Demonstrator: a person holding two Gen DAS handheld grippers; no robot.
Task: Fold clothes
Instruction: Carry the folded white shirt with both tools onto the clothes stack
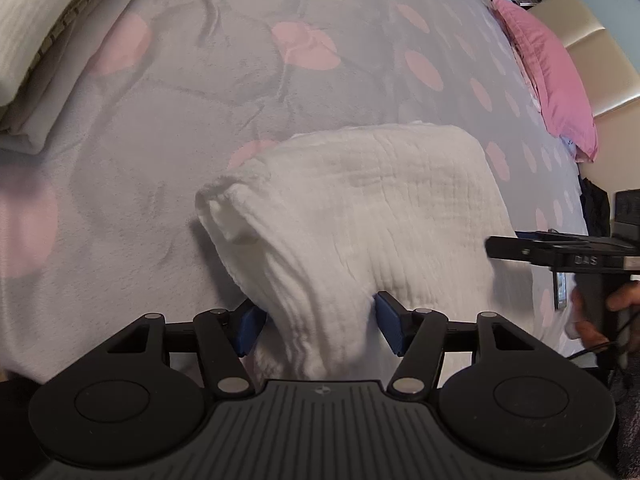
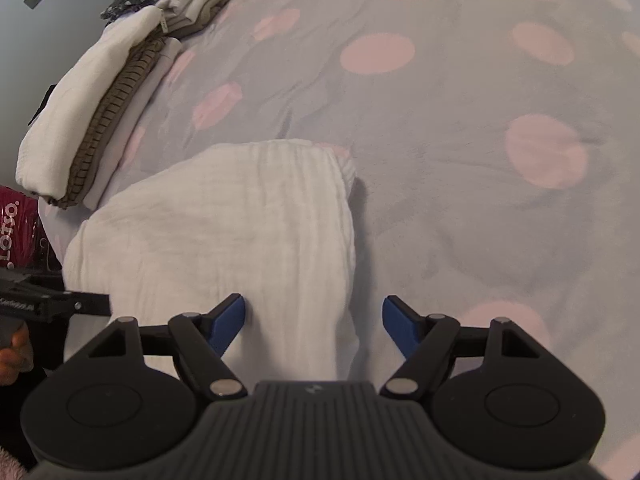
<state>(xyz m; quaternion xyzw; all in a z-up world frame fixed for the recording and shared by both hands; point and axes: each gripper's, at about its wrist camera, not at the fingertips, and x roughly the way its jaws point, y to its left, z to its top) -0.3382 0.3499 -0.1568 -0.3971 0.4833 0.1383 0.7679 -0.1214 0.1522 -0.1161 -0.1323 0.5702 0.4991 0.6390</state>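
Observation:
A white crinkled garment (image 1: 372, 200) lies folded on the grey blanket with pink dots (image 1: 160, 120). My left gripper (image 1: 320, 330) is shut on the garment's near edge. The cloth bunches between the blue pads (image 1: 390, 328), and its left corner stands lifted. In the right wrist view the same garment (image 2: 224, 220) spreads out ahead. My right gripper (image 2: 314, 326) is open over the garment's near right edge, and cloth lies loose between the fingers. Each gripper shows at the side of the other's view: the right gripper (image 1: 520, 248) and the left gripper (image 2: 80, 304).
A stack of folded clothes (image 2: 80, 128) sits at the blanket's far left, and the stack (image 1: 32, 40) is also in the left wrist view. A pink pillow (image 1: 560, 80) lies at the right edge by a cream headboard (image 1: 592, 40). A red bag (image 2: 16, 232) stands beside the bed.

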